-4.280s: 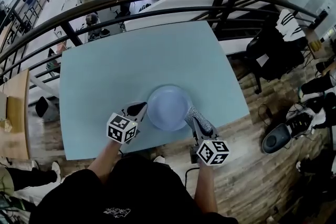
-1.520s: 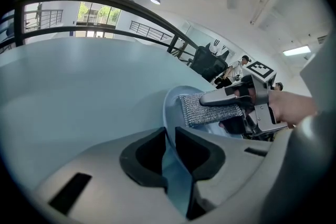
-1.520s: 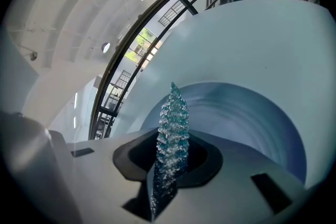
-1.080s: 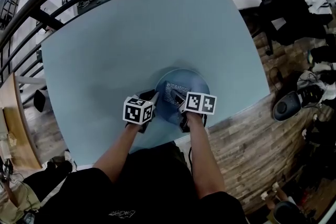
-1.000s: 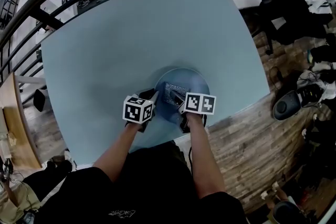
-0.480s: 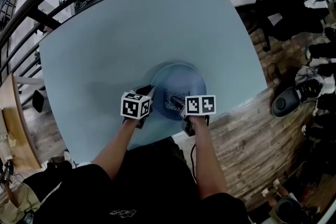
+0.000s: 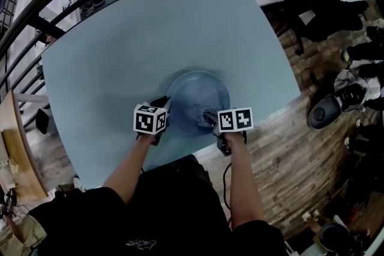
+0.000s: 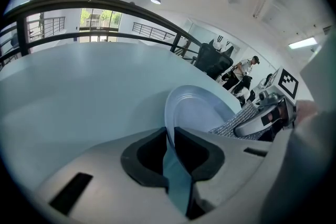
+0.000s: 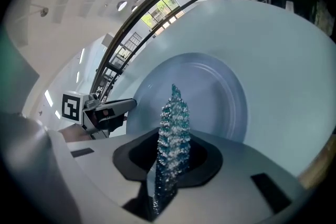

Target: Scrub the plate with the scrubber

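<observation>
- We log the plate (image 7: 195, 88) pale blue, plain.
- Table (image 7: 120, 39) light teal, unpatterned.
- Scrubber (image 9: 174, 131) sparkly teal-silver mesh.
- Left claw (image 7: 162, 104) and right claw (image 7: 207, 117): grey bodies, black-and-white square markers.
- Floor (image 7: 282, 150) brown wood planks.

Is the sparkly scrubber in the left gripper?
No, the scrubber is pinched in the right gripper, while the left gripper clamps the rim of the plate.

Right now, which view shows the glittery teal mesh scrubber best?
Right gripper view: the glittery teal mesh scrubber fills centre frame, clamped edge-on between the jaws. Left gripper view catches a silvery corner; head view shows a small grey patch.
</observation>
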Demonstrator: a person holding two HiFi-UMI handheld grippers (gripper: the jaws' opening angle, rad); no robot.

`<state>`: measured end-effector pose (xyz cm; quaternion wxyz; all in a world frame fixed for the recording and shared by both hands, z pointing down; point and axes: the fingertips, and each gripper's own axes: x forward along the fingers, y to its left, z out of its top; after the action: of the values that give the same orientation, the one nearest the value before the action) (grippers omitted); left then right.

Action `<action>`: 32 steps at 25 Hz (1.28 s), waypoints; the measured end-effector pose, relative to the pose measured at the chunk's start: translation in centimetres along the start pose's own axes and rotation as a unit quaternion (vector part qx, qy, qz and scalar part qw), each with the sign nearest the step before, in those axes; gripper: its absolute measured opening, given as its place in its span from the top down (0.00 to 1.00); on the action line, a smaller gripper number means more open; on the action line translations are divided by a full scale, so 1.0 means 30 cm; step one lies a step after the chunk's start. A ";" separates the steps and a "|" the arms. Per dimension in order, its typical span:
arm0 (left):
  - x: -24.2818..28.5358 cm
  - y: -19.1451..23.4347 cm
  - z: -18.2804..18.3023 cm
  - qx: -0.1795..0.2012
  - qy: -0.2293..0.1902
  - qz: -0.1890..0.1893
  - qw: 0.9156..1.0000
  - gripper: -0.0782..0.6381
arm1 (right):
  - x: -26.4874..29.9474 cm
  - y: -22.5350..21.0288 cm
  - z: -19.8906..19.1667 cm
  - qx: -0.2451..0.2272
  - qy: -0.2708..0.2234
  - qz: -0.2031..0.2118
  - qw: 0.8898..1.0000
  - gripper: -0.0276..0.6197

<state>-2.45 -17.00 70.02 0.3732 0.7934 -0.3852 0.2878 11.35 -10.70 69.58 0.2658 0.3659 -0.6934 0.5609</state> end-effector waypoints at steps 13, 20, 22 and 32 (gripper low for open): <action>0.004 -0.002 -0.006 0.005 0.004 0.002 1.000 0.82 | -0.107 -0.157 0.066 -0.010 -0.025 -0.072 0.997 0.82; 0.007 -0.004 -0.004 0.004 0.004 -0.002 1.000 0.82 | -0.131 -0.209 0.136 0.001 -0.036 -0.091 0.995 0.82; 0.007 -0.005 -0.002 0.004 0.004 -0.004 1.000 0.82 | -0.132 -0.217 0.160 0.004 -0.038 -0.097 0.995 0.82; 0.005 -0.001 -0.004 0.000 0.003 -0.010 1.000 0.82 | -0.074 -0.175 0.289 -0.009 -0.046 -0.119 0.992 0.82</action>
<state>-2.37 -16.95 70.17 0.3771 0.7965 -0.3762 0.2860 17.25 -19.20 68.91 0.3013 0.4691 -0.6613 0.5019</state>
